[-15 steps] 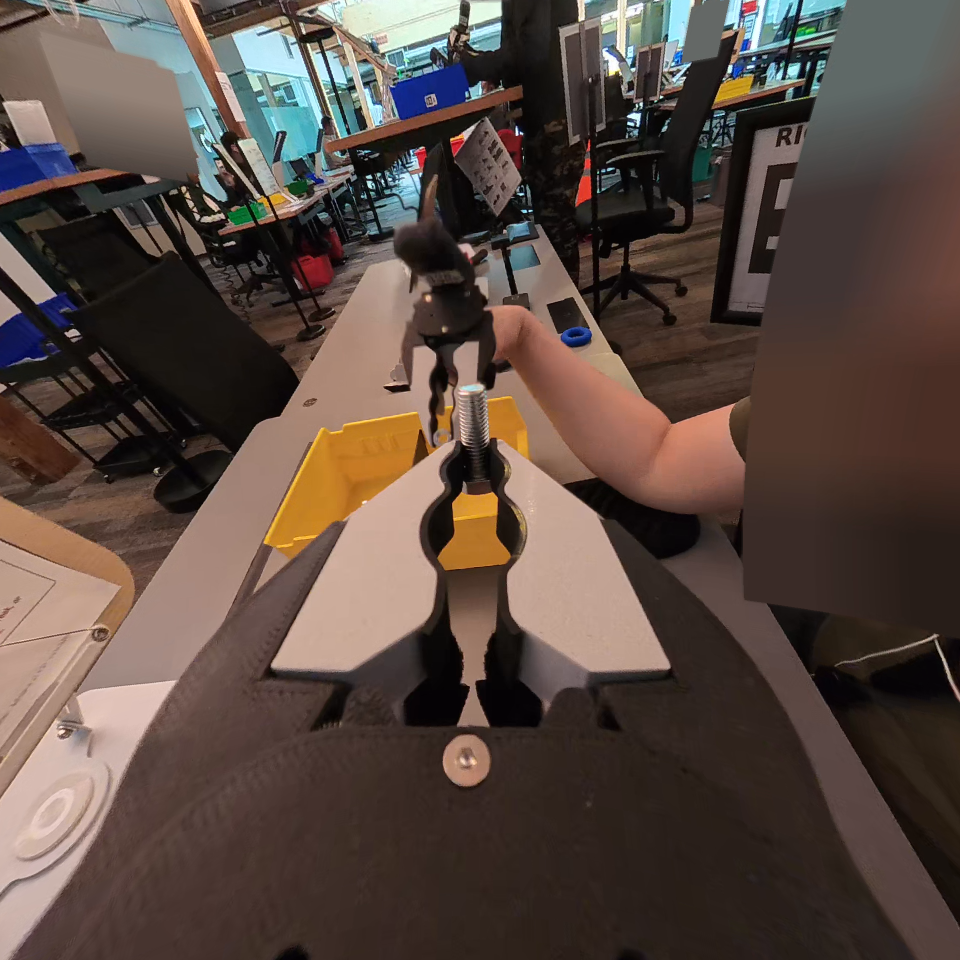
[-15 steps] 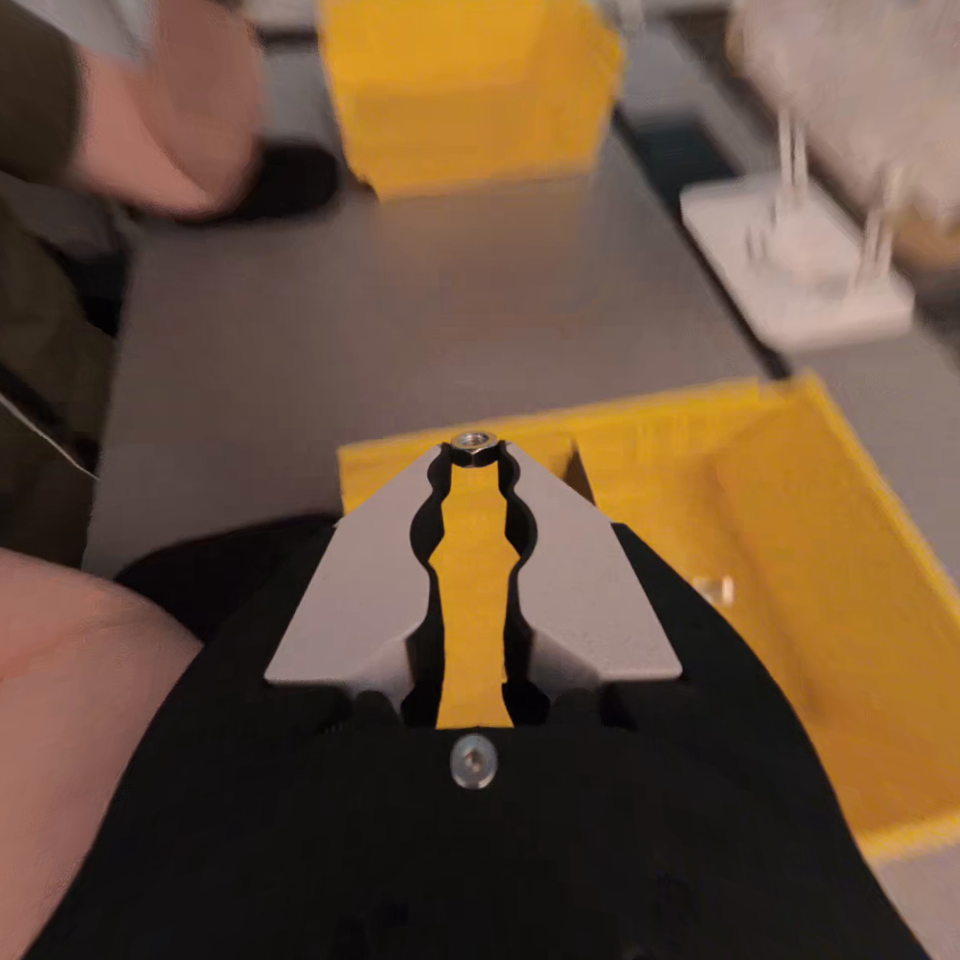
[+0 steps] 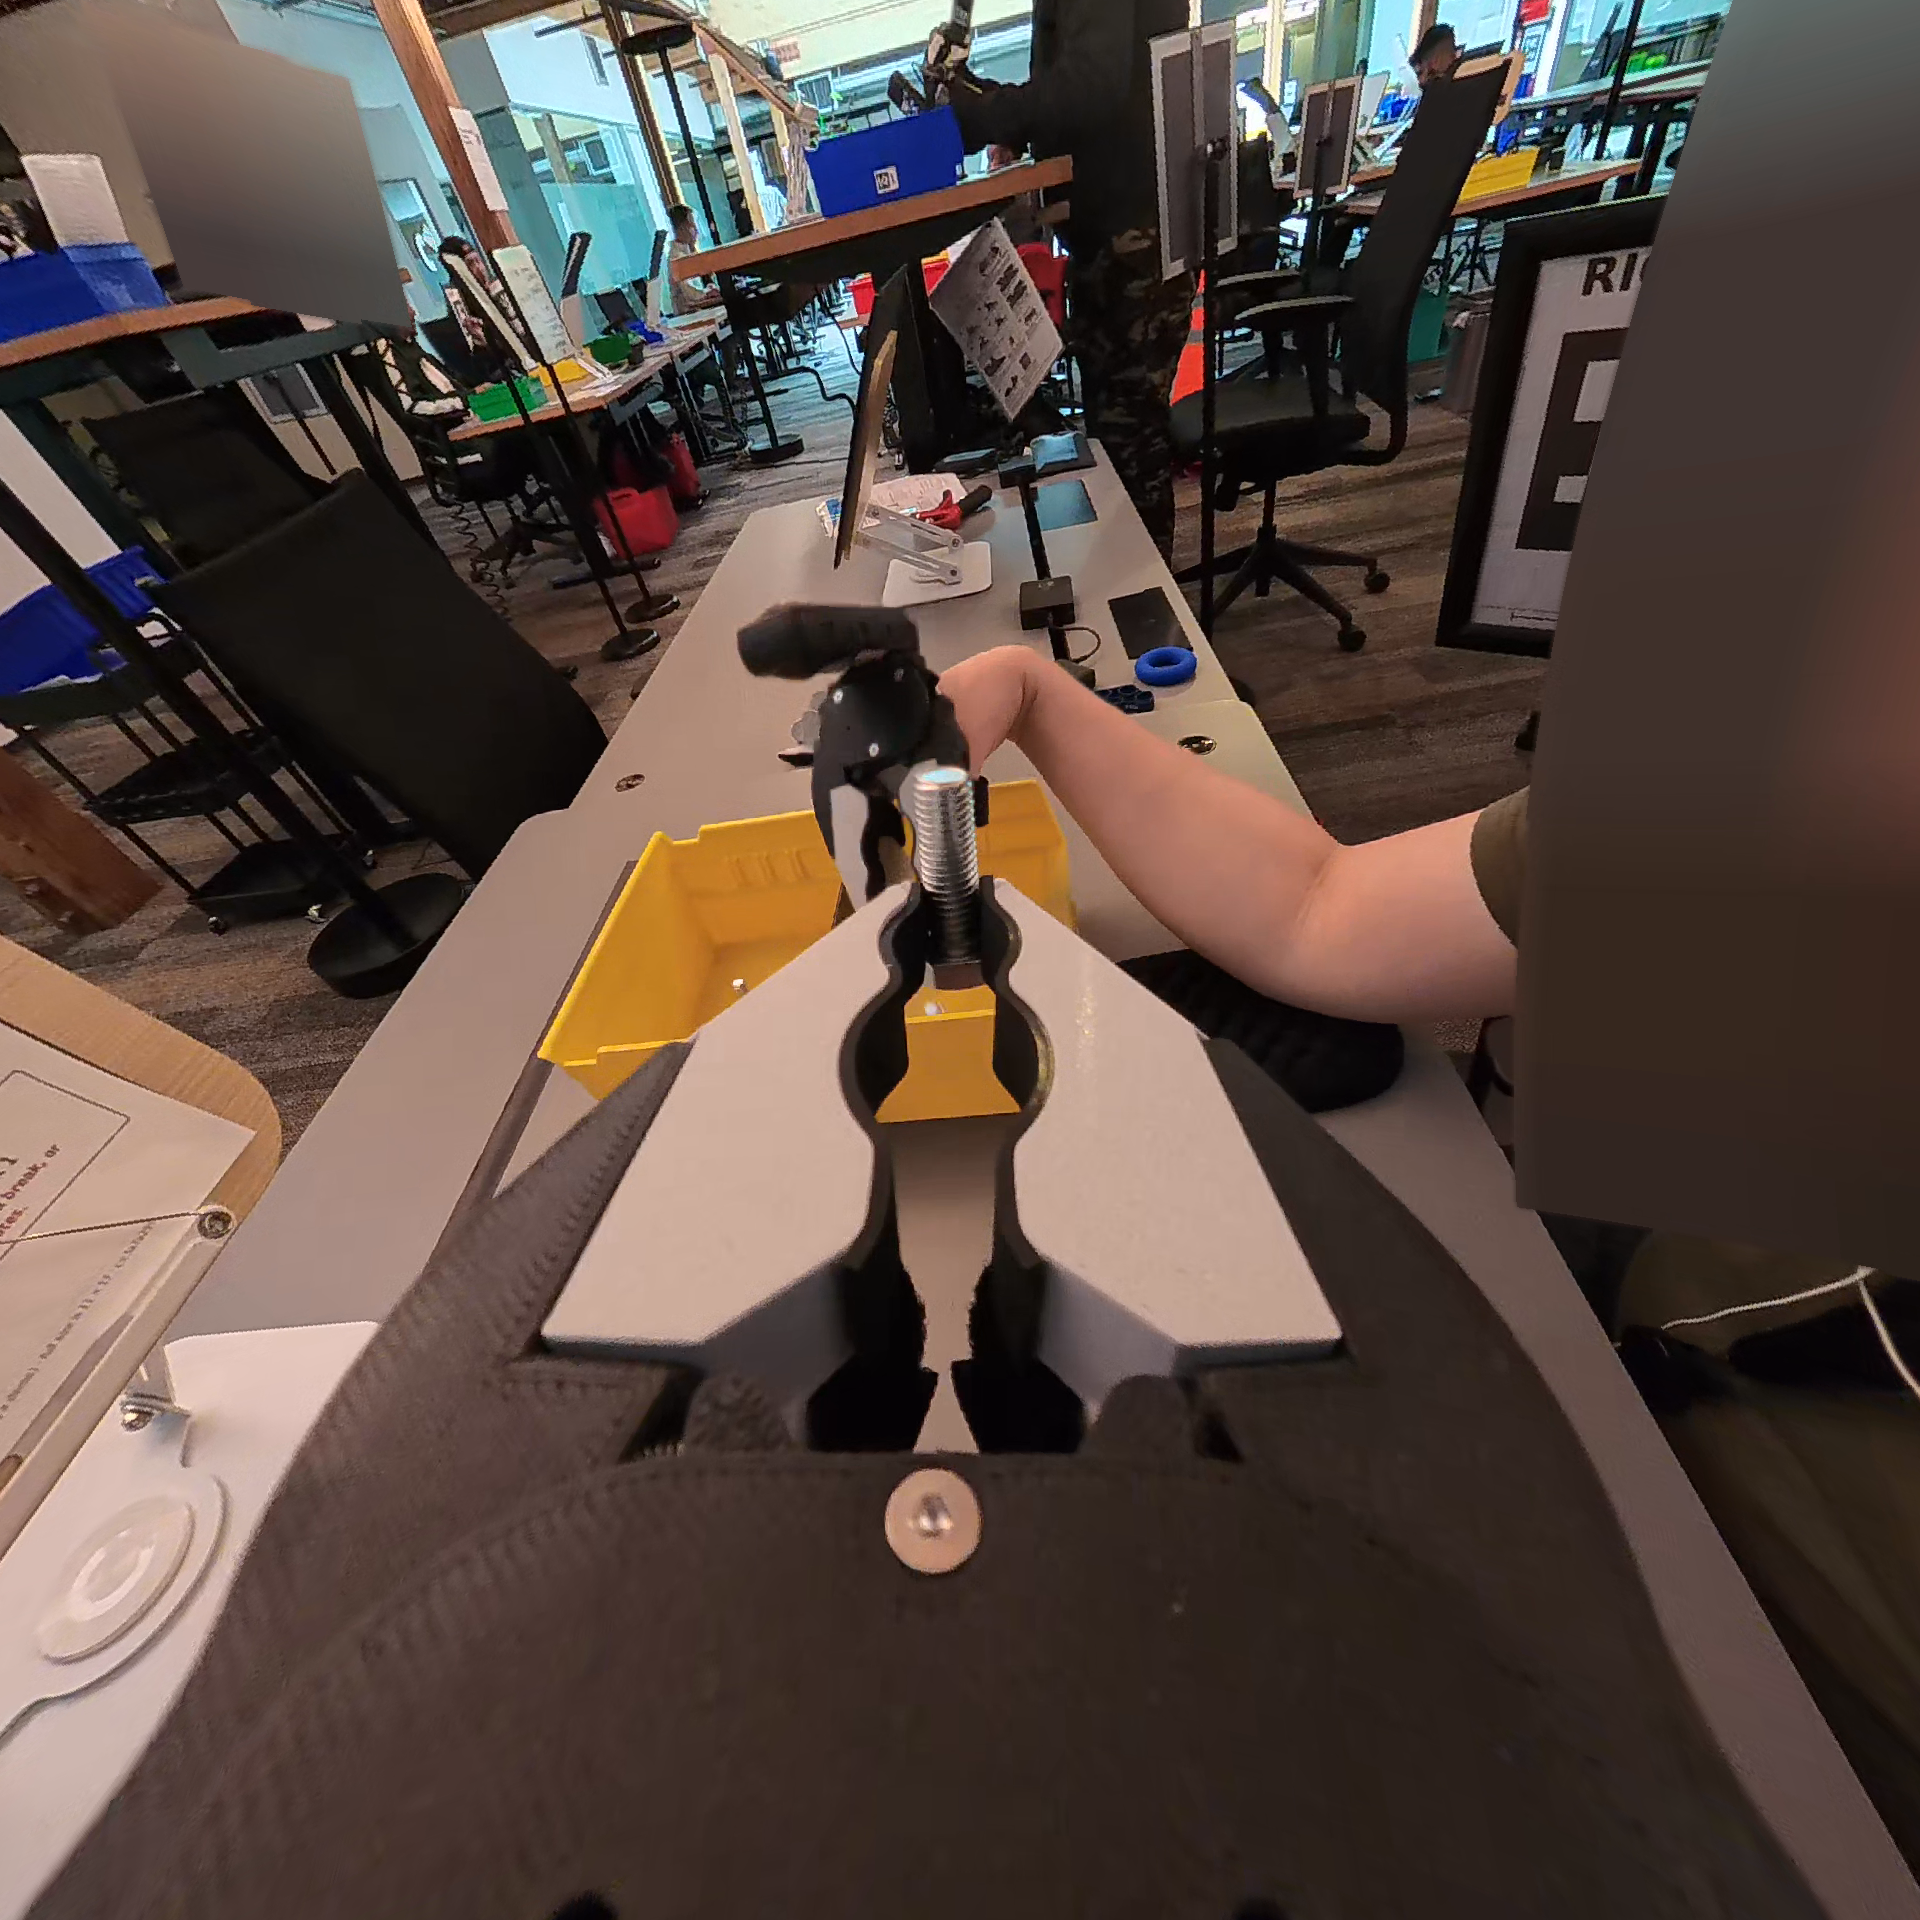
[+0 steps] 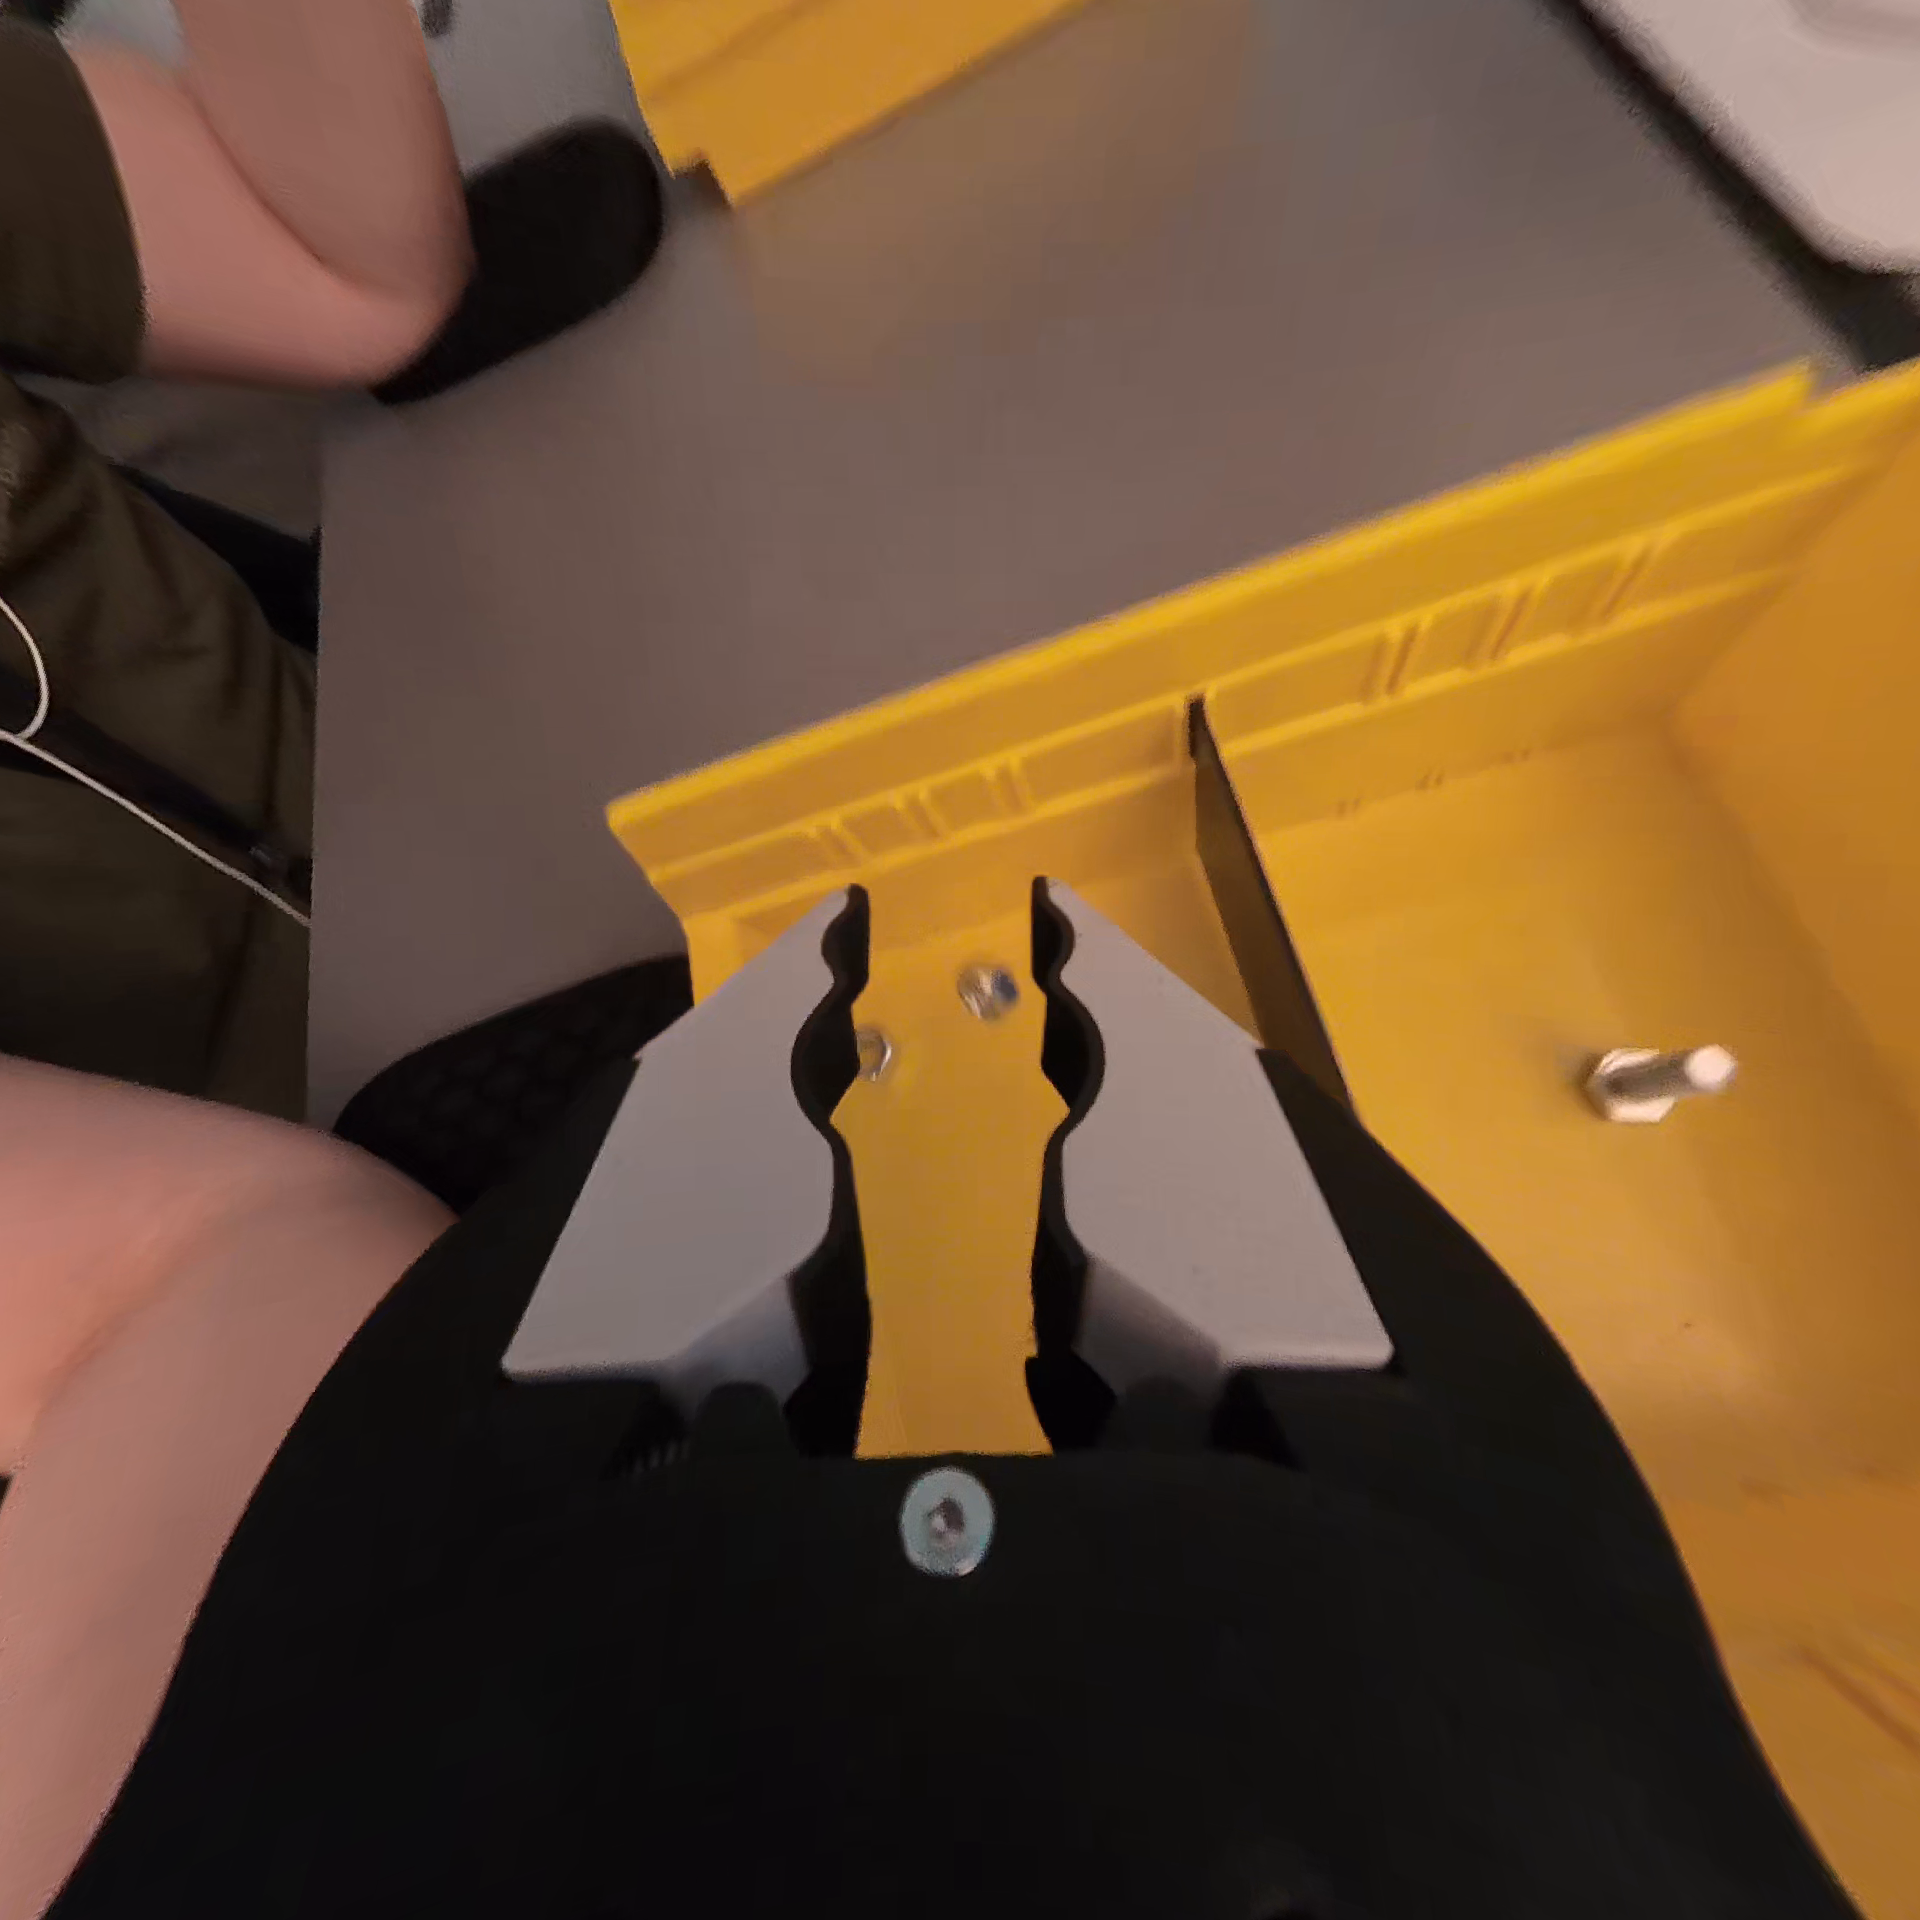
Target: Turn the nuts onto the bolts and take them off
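Observation:
My left gripper is shut on a silver bolt; its threaded shaft sticks up beyond the tips, above the yellow bin. My right gripper is open and empty over the near left compartment of the bin. Two small nuts lie in that compartment, one between the fingers and one by the left finger. Another bolt lies in the compartment to the right of a black divider. The right gripper also shows in the left wrist view, just behind the held bolt.
A second yellow bin stands farther along the grey table. A person's forearm reaches over the table from the right. A black pad lies at the table edge. A white stand base and a framed sheet sit at left.
My right gripper held a nut in its tips; it has opened and moved down over the bin, and the nut is in the bin. The left gripper still holds the bolt.

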